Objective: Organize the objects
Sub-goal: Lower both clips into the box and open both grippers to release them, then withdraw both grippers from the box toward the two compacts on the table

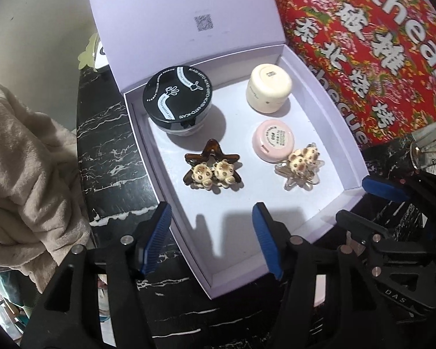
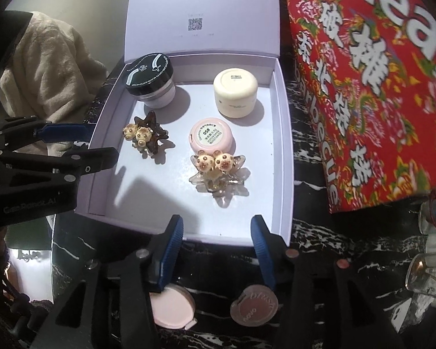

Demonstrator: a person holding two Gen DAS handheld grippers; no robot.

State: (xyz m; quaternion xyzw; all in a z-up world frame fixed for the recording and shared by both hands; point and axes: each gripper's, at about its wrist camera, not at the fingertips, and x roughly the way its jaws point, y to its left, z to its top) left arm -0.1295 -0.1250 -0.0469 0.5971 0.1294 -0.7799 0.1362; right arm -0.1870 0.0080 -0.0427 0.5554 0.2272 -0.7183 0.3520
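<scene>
Five items sit in my open lilac box [image 2: 282,133], paired for tidiness: black-lidded jar [image 2: 149,71] far left, cream jar [image 2: 235,93] far right, pink compact [image 2: 210,136] centre, two star clips [image 2: 148,136] nearer. My left gripper [image 1: 212,235] and right gripper [image 2: 218,250] hover part-open, holding nothing. Two more compacts [image 2: 171,308] wait outside, near me.

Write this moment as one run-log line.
left gripper: open, empty | right gripper: open, empty | box: two jars, pink compact, two star clips | two compacts outside
</scene>
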